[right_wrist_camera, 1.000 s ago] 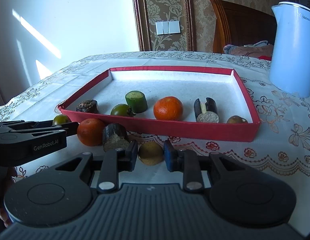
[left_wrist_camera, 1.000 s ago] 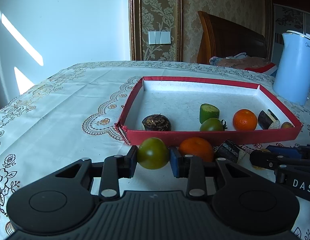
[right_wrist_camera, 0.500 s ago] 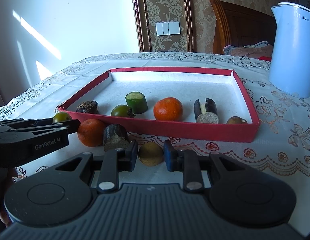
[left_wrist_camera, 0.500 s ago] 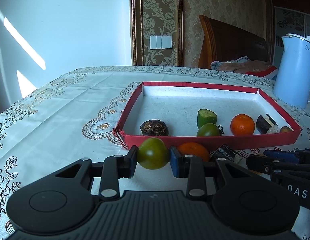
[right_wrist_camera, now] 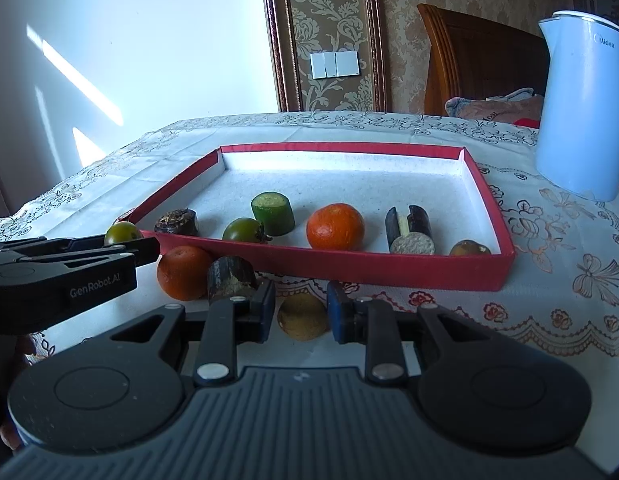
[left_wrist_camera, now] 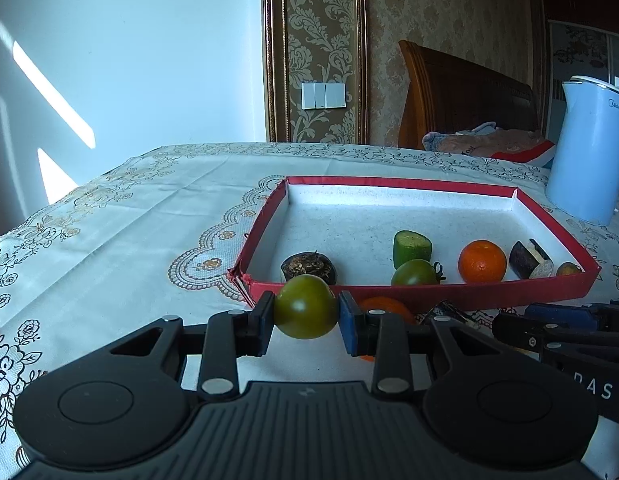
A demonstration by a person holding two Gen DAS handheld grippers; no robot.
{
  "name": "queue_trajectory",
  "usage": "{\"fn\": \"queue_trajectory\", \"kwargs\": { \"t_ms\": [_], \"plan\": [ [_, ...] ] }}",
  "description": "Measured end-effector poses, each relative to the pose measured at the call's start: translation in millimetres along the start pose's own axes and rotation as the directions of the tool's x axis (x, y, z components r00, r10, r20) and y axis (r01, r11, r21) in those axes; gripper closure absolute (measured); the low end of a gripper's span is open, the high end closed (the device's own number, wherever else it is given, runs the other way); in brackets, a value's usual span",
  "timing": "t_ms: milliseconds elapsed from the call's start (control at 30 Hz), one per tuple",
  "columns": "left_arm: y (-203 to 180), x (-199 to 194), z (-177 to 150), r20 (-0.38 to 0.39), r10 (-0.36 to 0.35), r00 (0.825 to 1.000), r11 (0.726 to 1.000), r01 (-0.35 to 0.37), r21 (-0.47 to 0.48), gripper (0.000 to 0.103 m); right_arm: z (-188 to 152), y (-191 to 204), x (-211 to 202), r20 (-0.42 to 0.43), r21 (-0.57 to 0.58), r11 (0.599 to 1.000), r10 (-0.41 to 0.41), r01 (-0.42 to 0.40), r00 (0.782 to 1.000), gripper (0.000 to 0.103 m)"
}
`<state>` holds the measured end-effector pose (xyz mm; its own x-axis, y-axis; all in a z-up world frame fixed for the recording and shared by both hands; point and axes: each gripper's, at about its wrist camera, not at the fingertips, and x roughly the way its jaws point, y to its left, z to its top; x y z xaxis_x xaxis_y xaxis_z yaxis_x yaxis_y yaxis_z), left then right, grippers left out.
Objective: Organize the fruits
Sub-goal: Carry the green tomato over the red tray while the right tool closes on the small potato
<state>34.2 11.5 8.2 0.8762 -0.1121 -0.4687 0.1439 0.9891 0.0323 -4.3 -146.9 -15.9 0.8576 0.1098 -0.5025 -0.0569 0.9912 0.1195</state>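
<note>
A red-rimmed tray (left_wrist_camera: pixel 429 298) (right_wrist_camera: pixel 349 268) holds a dark chestnut-like piece (left_wrist_camera: pixel 309 266), a green cucumber chunk (left_wrist_camera: pixel 411 246), a green tomato (left_wrist_camera: pixel 415 274), an orange (left_wrist_camera: pixel 482 262), a dark cane piece (left_wrist_camera: pixel 529 260) and a small brown fruit (left_wrist_camera: pixel 568 269). My left gripper (left_wrist_camera: pixel 306 318) is shut on a second green tomato (left_wrist_camera: pixel 305 308) (right_wrist_camera: pixel 123 233), held just before the tray's near left corner. My right gripper (right_wrist_camera: pixel 301 312) is shut on a small tan round fruit (right_wrist_camera: pixel 302 316) on the cloth in front of the tray. An orange (right_wrist_camera: pixel 183 272) and a cane piece (right_wrist_camera: pixel 231 280) lie between the two grippers.
A pale blue kettle (right_wrist_camera: pixel 581 120) stands at the back right, beyond the tray. The embroidered tablecloth (left_wrist_camera: pixel 129 220) stretches to the left. A wooden chair (left_wrist_camera: pixel 461 96) with folded cloth on it stands behind the table.
The left gripper has lifted slightly with the green tomato, so the tray sits lower in its view. The right gripper and its tan fruit have stayed put.
</note>
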Motion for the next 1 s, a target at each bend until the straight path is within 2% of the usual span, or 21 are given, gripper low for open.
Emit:
{"fn": "queue_trajectory", "kwargs": {
  "t_ms": [433, 600, 800, 900, 933, 967, 1000],
  "plan": [
    [-9.5, -4.6, 29.7, 0.071, -0.011, 0.997, 1.000, 0.011, 0.000, 0.070, 23.5, -5.0, -14.9, 0.071, -0.001, 1.000, -0.005, 0.005, 0.997, 0.077],
    [-7.0, 9.7, 40.1, 0.059, -0.029, 0.998, 0.999, 0.030, -0.019, 0.070, 34.8, -11.9, -16.0, 0.088, -0.006, 1.000, -0.023, 0.024, 0.996, 0.077],
    [-1.8, 30.5, 50.8, 0.048, -0.013, 0.999, 0.999, 0.015, -0.043, 0.070, 43.3, -21.9, -2.4, 0.080, -0.017, 0.998, -0.054, 0.056, 0.995, 0.077],
    [1.1, 35.3, 50.0, 0.059, 0.006, 0.998, 0.999, -0.003, -0.047, 0.070, 40.0, -28.1, 0.4, 0.073, 0.005, 0.999, -0.042, 0.042, 0.996, 0.077],
    [1.9, 35.9, 48.7, 0.060, 0.006, 0.998, 0.999, -0.003, -0.050, 0.070, 37.6, -29.8, -0.8, 0.075, 0.012, 0.999, -0.039, 0.038, 0.996, 0.078],
    [2.8, 37.6, 47.0, 0.057, 0.007, 0.998, 0.999, -0.005, -0.052, 0.070, 36.1, -30.7, -1.6, 0.078, 0.012, 0.999, -0.037, 0.036, 0.996, 0.087],
    [3.5, 38.7, 45.3, 0.052, 0.009, 0.999, 0.998, -0.006, -0.056, 0.070, 34.0, -31.4, -2.3, 0.077, 0.010, 0.999, -0.031, 0.030, 0.997, 0.088]
  ]
}}
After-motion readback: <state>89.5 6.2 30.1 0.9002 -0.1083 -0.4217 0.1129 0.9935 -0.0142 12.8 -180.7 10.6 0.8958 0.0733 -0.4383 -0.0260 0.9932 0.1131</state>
